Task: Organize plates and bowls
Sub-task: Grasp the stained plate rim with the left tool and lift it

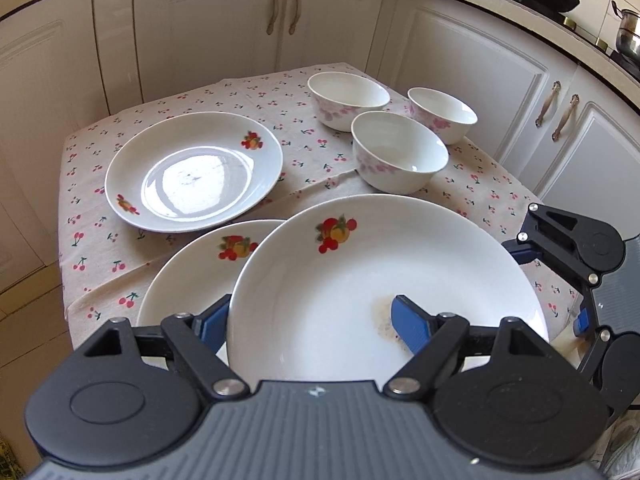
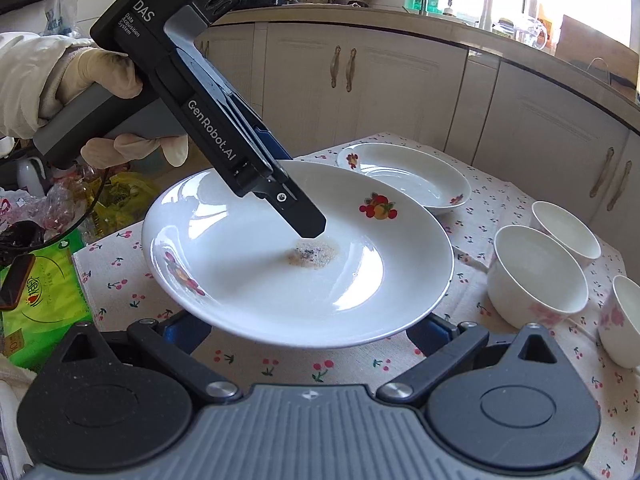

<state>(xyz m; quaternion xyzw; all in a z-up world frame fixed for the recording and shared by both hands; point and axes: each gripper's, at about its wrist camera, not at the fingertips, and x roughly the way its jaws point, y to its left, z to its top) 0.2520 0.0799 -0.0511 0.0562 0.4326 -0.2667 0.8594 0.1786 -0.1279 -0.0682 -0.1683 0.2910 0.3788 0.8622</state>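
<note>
My left gripper is shut on the near rim of a white fruit-print plate, one finger inside it and one outside, and holds it lifted and tilted. That plate also shows in the right wrist view, with a brown stain at its centre. A second plate lies partly under it. A third plate lies at the far left. Three white floral bowls stand at the far right. My right gripper is open below the lifted plate's edge.
The small table has a cherry-print cloth. White cabinets surround it on the far sides. A green packet and bags lie left of the table in the right wrist view.
</note>
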